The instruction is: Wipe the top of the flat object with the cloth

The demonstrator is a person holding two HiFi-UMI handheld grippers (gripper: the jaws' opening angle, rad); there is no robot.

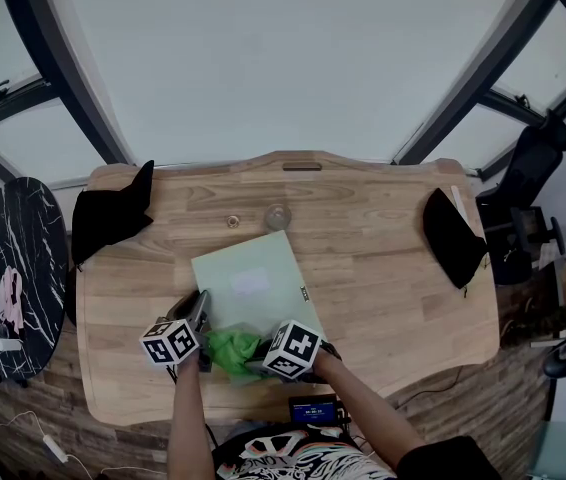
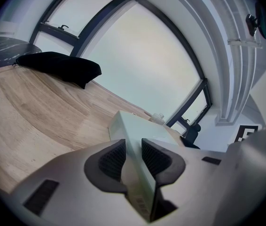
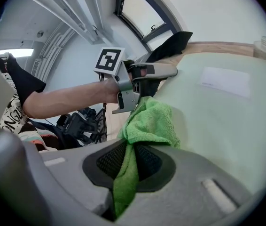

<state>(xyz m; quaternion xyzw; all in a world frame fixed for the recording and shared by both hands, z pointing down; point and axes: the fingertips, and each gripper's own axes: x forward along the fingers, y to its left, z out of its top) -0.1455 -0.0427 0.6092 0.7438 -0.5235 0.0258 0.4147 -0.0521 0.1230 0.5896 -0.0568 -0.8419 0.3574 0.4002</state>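
Note:
A pale green flat box (image 1: pixel 253 283) lies on the wooden table (image 1: pixel 383 268), with a white label on its top. My left gripper (image 1: pixel 201 320) is shut on the box's near left edge; in the left gripper view the box (image 2: pixel 137 140) runs edge-on between the black pads. My right gripper (image 1: pixel 255 353) is shut on a bright green cloth (image 1: pixel 231 350), which rests bunched on the box's near end. In the right gripper view the cloth (image 3: pixel 149 124) hangs from between the pads (image 3: pixel 144 161) onto the box top (image 3: pixel 227 112), with the left gripper (image 3: pixel 144 74) just beyond it.
Two black cloths lie on the table, one at the far left (image 1: pixel 111 216) and one at the right (image 1: pixel 453 236). A small clear bottle cap or jar (image 1: pixel 278 216) and a small round item (image 1: pixel 232 222) sit behind the box. A marbled round table (image 1: pixel 13 268) stands left.

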